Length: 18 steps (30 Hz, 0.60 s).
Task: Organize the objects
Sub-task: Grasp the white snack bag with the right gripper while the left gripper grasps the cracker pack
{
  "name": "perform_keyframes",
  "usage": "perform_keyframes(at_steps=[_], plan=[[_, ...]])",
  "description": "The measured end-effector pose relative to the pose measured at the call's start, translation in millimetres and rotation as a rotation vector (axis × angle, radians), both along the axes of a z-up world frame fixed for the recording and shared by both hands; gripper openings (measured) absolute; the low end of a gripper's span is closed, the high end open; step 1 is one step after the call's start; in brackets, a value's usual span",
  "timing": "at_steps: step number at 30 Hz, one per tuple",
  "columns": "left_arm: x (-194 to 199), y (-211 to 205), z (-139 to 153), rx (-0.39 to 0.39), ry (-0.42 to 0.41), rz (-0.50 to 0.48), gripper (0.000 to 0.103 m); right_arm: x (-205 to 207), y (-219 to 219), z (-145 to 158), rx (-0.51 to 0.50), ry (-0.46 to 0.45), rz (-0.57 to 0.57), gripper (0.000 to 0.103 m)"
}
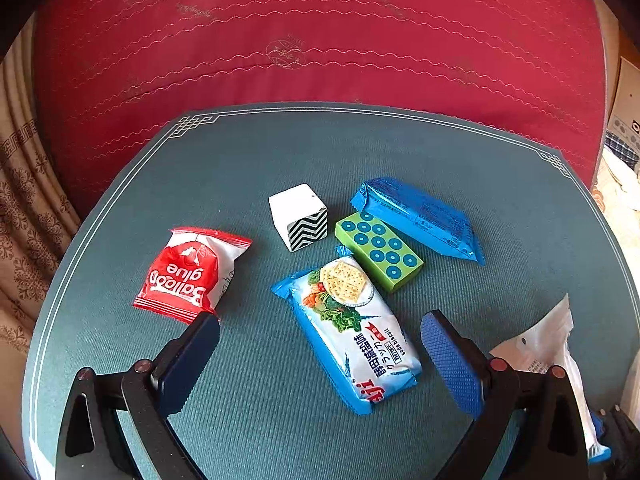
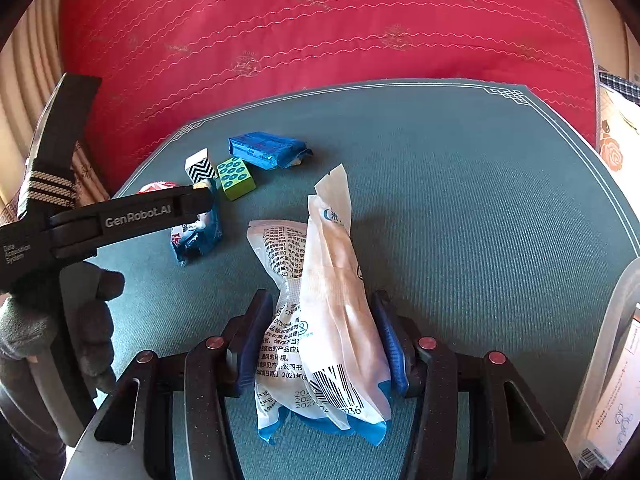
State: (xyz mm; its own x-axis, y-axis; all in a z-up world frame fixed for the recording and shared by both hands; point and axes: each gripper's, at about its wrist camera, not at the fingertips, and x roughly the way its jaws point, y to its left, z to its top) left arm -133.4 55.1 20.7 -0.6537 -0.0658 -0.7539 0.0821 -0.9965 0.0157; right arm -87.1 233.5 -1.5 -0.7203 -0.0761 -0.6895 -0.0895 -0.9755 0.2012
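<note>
On the teal mat [image 1: 248, 168] lie a red "Balloon glue" packet [image 1: 190, 274], a white cube with a zigzag face [image 1: 299, 216], a green block with blue dots [image 1: 378, 251], a blue foil packet [image 1: 420, 216] and a cracker pack [image 1: 352, 328]. My left gripper [image 1: 320, 340] is open, its fingers either side of the cracker pack and above it. My right gripper [image 2: 320, 320] is shut on a white-and-blue plastic packet [image 2: 332, 308], which also shows at the right edge of the left wrist view [image 1: 544, 344]. The left gripper [image 2: 132, 216] appears in the right wrist view.
A red quilted cushion [image 1: 320, 40] rises behind the mat. Patterned curtain [image 1: 24, 200] hangs at the left. Boxes and papers [image 2: 616, 392] stand off the mat's right edge. A gloved hand [image 2: 60, 320] holds the left gripper.
</note>
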Motion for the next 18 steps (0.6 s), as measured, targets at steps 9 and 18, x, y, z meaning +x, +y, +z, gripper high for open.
perform_keyframes(at_steps=[9,18], plan=[[-11.3,-7.4,-15.4,0.02,-0.036,0.027,0.09,1.2,0.8,-0.3,-0.02,0.004,-0.005,0.052],[-7.7,-6.7,-10.1,0.024,-0.01,0.02,0.062,2.1,0.6,-0.1,-0.029,0.006,-0.006,0.053]])
